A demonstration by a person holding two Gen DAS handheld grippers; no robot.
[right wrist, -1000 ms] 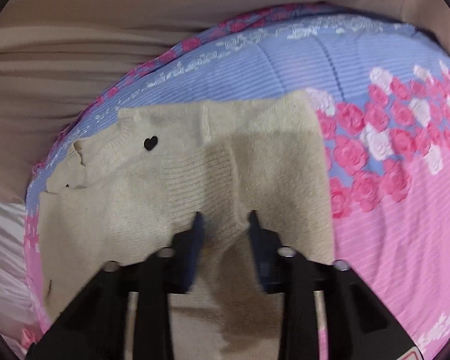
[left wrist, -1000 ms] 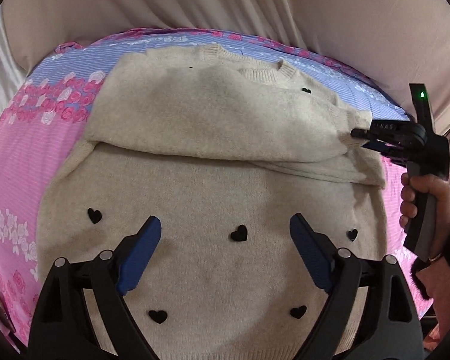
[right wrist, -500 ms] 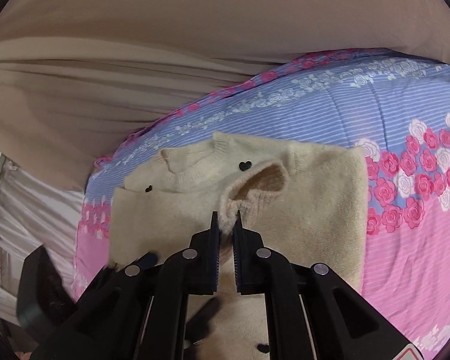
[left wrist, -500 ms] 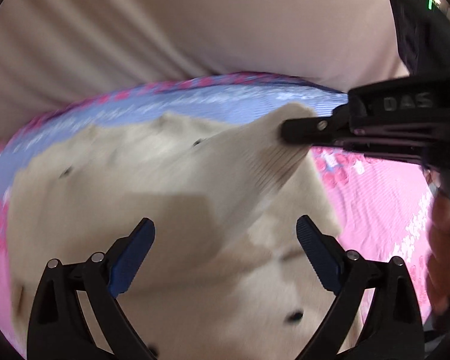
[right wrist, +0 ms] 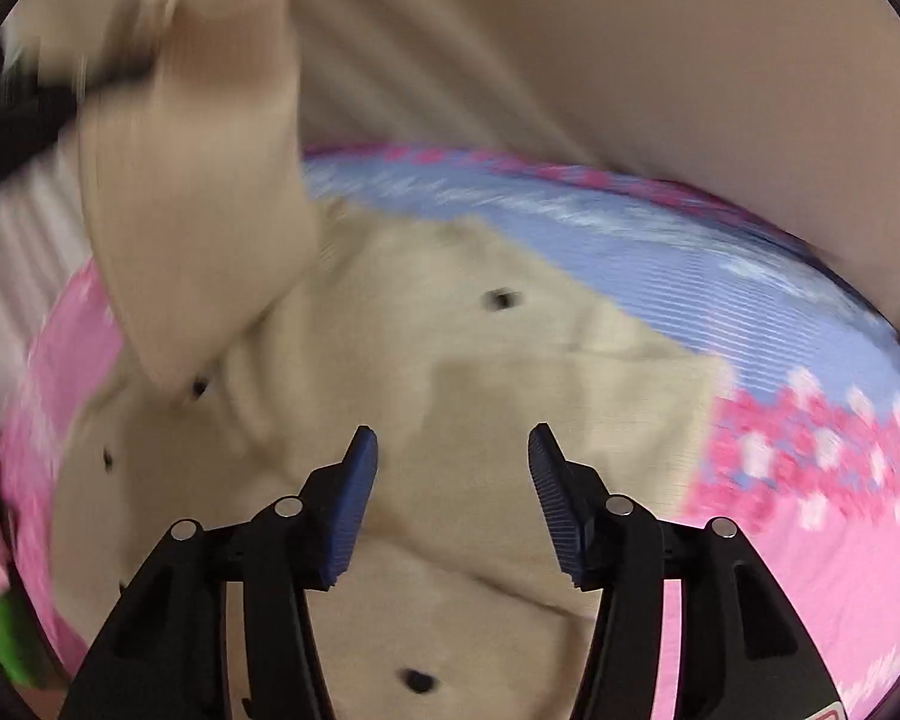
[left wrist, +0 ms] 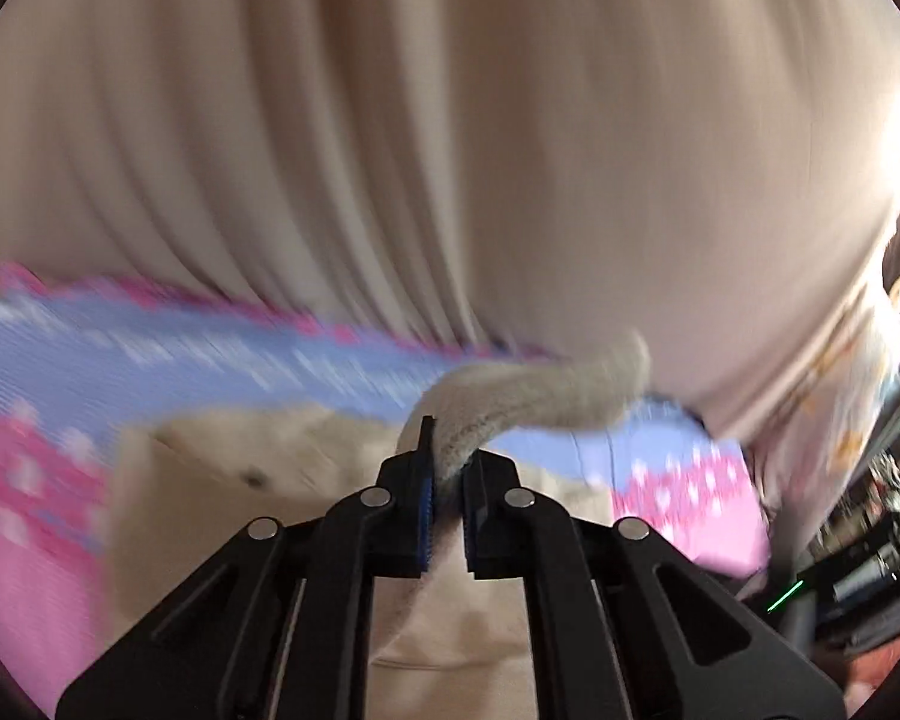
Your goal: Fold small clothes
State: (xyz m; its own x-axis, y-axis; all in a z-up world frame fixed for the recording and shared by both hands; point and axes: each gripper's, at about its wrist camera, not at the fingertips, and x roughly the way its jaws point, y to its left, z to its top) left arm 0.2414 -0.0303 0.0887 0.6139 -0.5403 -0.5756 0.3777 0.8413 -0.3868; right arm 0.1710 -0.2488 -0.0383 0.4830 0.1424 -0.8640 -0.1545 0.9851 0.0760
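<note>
Fold in progress on a cream sweater (right wrist: 450, 360) with small black hearts, spread across the middle of a bed (right wrist: 780, 570) covered in a pink-and-blue flowered sheet, with a beige curtain (left wrist: 450, 120) hanging past the far edge. Left gripper (left wrist: 447, 480) clamped tight on a ribbed edge of the knit — probably a cuff or hem, too blurred to say which — with a lifted flap of sweater trailing from it above the bed. Right gripper (right wrist: 453, 480) opening over the body of the sweater, nothing between the blue pads, fabric lying flat beneath. To do this step well: keep the left grip firm on the ribbing, carry the raised flap across in one smooth arc, and lay it down so that its edge runs parallel to the sweater's side rather than skewed. Best not to pull so hard that the flat layers drag toward the left edge of the bed; knit stretches and slides easily on a smooth sheet. Worth bringing the freed right gripper down onto the flat part as an anchor, or taking a second corner of the flap so that it lands square. Release only once the flap rests fully on the body — then smooth any ridge along the crease.
</note>
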